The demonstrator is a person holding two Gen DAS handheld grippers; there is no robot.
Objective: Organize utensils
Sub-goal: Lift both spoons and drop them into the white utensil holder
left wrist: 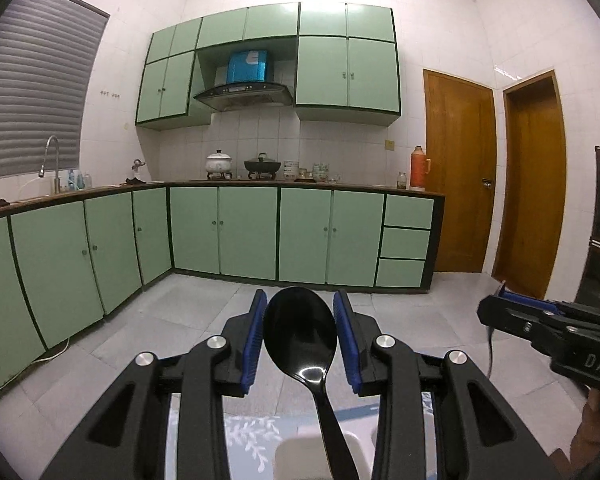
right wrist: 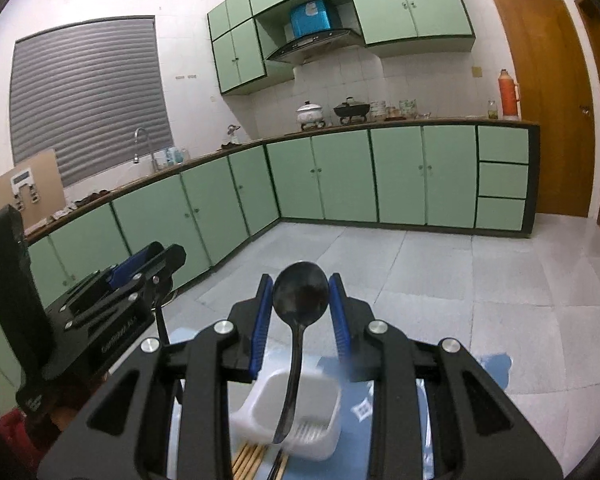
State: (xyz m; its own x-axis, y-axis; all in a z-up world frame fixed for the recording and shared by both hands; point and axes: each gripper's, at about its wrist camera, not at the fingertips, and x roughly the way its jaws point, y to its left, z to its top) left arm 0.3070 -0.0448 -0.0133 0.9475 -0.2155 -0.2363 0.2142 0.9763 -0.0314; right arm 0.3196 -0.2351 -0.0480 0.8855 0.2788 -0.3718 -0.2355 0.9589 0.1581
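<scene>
My left gripper [left wrist: 300, 300] is shut on the bowl of a large black spoon [left wrist: 300, 332], whose handle slants down towards the camera. From the right wrist it shows at the left [right wrist: 156, 258]. My right gripper [right wrist: 300, 280] is shut on the bowl of a smaller black spoon [right wrist: 300, 298] with its handle hanging down. It appears at the right edge of the left wrist view [left wrist: 504, 300]. Both are raised above a white plastic holder [right wrist: 312, 450], also visible under the left gripper [left wrist: 292, 456]. Pale fork tines [right wrist: 308, 430] lie in the holder and wooden chopsticks [right wrist: 252, 460] lie in front of it.
The holder stands on a table with a blue patterned cloth [right wrist: 492, 368]. Beyond is a tiled floor [left wrist: 180, 320], green lower cabinets [left wrist: 244, 232] with pots on the counter, and wooden doors [left wrist: 460, 176] to the right.
</scene>
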